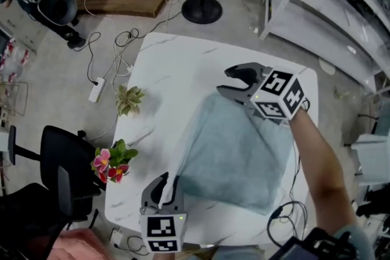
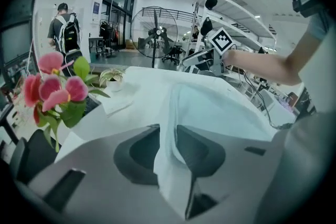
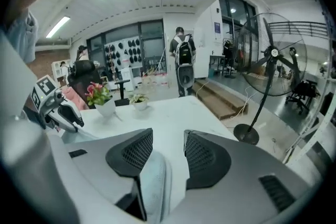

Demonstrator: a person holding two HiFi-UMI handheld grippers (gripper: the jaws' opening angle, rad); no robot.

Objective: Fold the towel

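Towel (image 1: 244, 155): soft, light and limp, lying centre-right on the table (image 1: 170, 64).
Left gripper (image 1: 168, 182): jaws parted, towel corner loose between them.
Right gripper (image 1: 225, 81): jaws spread, pinching nothing.
Best hold: probably the corners.

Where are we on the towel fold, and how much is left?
Done: the towel lies doubled over on the table, so one fold looks made. In hand: left gripper and right gripper sit at opposite corners, jaws apart, cloth loose between each pair. Left: probably another fold, then pulling both grippers clear.
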